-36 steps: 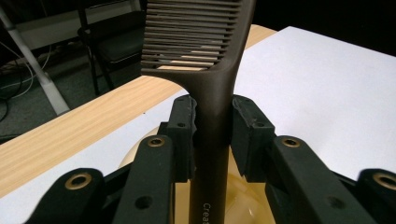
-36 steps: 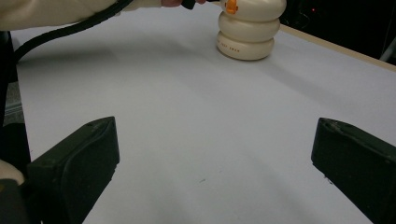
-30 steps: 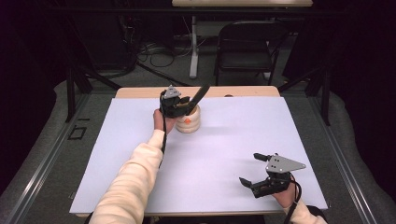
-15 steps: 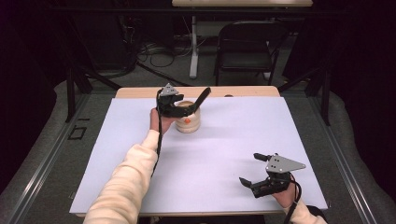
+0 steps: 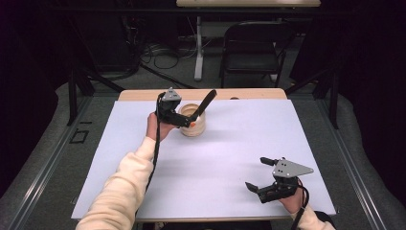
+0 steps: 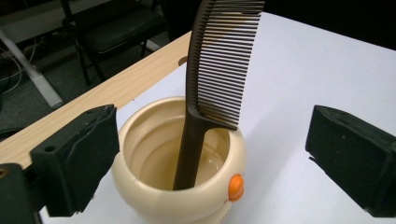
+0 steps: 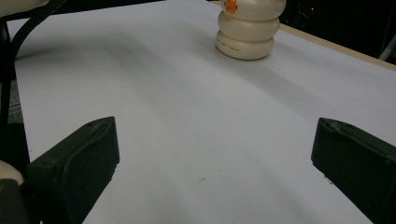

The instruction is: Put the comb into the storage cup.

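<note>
- Upper centre of the high view: my left gripper [image 5: 184, 117] hangs just left of the cream pot [image 5: 194, 122], the hand and cream sleeve running down toward the lower left of the frame.
- Its jaws have just been opening; they now stand spread wide, with nothing pinched. In the left gripper view the two black pads sit at the far left and far right of the frame, clear of the pot [image 6: 180, 163] and of the comb [image 6: 212, 79] between them.
- The black comb [image 5: 203, 103] stands handle-down inside the pot, tilted, with its toothed end sticking up and out toward the upper right of the high view. In the left gripper view the handle rests against the inner wall near the front rim and the teeth face right.
- The pot is ribbed and cream-coloured, with a small orange knob [image 6: 236, 185] on its side. It sits on the white sheet [image 5: 230, 158] near the far edge, just short of the bare wooden strip of the table [image 5: 249, 94].
- Lower right of the high view: my right gripper [image 5: 265, 175] rests low over the sheet near the front edge, well apart from the pot. Jaws spread, with nothing between them.
- Right gripper view: bare white sheet [image 7: 187, 130] between the pads; the pot [image 7: 247, 30] shows at the upper centre-right, far off.
- Beyond the table, a dark folding chair [image 5: 251, 48] and floor cables [image 5: 153, 52].
</note>
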A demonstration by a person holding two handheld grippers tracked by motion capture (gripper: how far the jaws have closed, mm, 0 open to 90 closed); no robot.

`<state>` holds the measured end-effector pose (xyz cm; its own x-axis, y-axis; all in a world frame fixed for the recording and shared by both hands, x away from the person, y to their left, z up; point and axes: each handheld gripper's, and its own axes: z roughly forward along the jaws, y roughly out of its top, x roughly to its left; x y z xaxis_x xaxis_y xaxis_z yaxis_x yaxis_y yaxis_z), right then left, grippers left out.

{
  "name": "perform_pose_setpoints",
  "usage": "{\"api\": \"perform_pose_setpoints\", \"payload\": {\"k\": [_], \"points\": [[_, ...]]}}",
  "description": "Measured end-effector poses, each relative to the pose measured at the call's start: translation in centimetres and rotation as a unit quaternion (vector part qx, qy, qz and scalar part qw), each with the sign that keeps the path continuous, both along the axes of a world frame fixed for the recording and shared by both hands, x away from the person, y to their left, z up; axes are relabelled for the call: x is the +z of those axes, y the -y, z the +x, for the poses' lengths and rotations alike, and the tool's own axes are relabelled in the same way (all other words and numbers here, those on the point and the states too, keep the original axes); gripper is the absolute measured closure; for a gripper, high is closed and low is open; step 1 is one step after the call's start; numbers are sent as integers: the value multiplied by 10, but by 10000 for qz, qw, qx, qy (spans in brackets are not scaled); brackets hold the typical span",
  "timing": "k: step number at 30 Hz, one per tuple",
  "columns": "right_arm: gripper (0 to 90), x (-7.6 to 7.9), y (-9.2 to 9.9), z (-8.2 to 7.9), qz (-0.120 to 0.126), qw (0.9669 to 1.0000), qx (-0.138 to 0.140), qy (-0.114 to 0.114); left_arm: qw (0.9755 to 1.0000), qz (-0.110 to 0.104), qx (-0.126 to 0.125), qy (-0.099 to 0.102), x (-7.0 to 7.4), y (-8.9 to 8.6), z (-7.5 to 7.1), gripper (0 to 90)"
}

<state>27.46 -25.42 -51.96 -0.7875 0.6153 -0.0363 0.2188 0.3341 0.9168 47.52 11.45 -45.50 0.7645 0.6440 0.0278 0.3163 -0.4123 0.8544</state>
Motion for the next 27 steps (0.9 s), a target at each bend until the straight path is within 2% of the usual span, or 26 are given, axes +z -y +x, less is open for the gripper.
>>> {"api": "perform_pose_setpoints", "payload": {"k": [5,14,27], "points": [[4,0,1,0,17,10000,-4,-9,9999,107,-23,46,1,-4,-8,0],[4,0,2,-1,58,10000,-29,-16,9999,105,67,78,1,-16,-25,0],[4,0,1,0,37,10000,-11,-16,9997,61,211,47,-16,-38,-50,0]]}}
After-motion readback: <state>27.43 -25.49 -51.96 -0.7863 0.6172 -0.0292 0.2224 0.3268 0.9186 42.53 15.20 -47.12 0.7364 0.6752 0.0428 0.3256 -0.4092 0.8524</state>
